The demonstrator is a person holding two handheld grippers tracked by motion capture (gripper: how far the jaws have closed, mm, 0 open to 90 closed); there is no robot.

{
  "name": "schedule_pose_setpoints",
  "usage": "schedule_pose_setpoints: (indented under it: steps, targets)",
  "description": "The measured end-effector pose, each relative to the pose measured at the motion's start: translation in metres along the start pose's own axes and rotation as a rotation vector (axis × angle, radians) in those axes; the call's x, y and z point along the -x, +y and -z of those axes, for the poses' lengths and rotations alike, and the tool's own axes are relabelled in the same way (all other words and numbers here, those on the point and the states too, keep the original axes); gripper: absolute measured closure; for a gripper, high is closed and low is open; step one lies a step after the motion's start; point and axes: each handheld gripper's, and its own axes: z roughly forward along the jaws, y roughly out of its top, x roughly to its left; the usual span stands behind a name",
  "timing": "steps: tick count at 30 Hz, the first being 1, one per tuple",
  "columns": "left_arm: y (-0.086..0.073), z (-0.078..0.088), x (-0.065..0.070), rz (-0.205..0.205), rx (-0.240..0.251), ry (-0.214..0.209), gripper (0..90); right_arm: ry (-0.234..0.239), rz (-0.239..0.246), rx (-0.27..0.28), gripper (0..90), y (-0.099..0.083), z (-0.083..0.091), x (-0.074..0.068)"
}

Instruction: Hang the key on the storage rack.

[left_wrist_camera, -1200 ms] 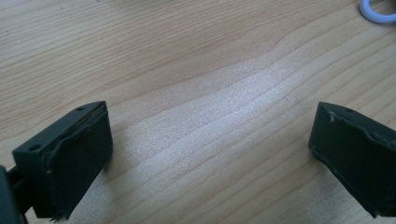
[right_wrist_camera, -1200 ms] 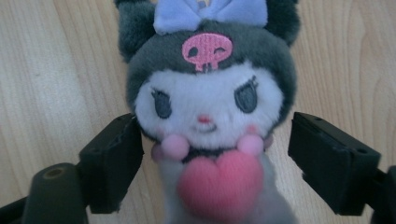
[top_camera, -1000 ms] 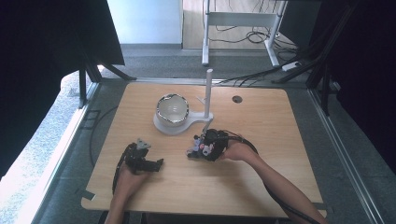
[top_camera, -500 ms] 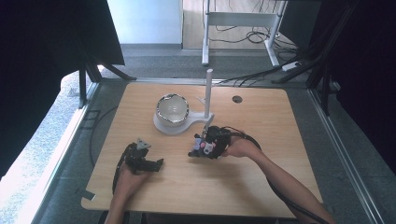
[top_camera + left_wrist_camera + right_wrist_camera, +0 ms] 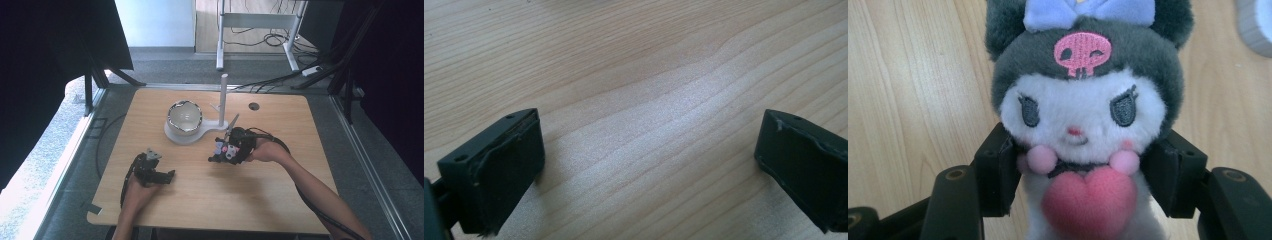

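Right gripper clamps plush toy; left gripper gapes

The left gripper sits low at the person's left, forearm coming in from the near edge, its jaws spread wide apart. The right gripper is held out farther forward on an extended forearm, its jaws closed against a plush toy.

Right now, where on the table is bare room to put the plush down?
Bare wood lies between the two tongs and along the near edge of the table. The far right corner is free too. It is crowded around the bowl, its white stand and the plush.
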Motion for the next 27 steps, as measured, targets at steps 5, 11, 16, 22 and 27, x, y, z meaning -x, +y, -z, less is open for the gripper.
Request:
schedule_pose_setpoints:
  steps: [5,11,16,22,27]
  targets:
    - [0.0,0.0,0.0,0.0,0.0,0.0,0.0,-0.006,-0.032,0.018,37.4,-0.004,0.017,0.007]
    - [0.0,0.0,0.0,-0.001,0.0,0.002,0.0,-0.019,-0.052,0.029,37.4,-0.008,0.035,0.016]
    - [0.0,0.0,0.0,0.0,0.0,0.0,0.0,-0.04,-0.067,0.033,37.4,-0.009,0.047,0.021]
    - [0.0,0.0,0.0,-0.001,-0.001,0.0,0.0,-0.057,-0.082,0.033,37.4,-0.011,0.06,0.028]
    - [0.0,0.0,0.0,0.0,0.0,0.0,0.0,-0.066,-0.1,0.042,37.5,-0.012,0.07,0.034]
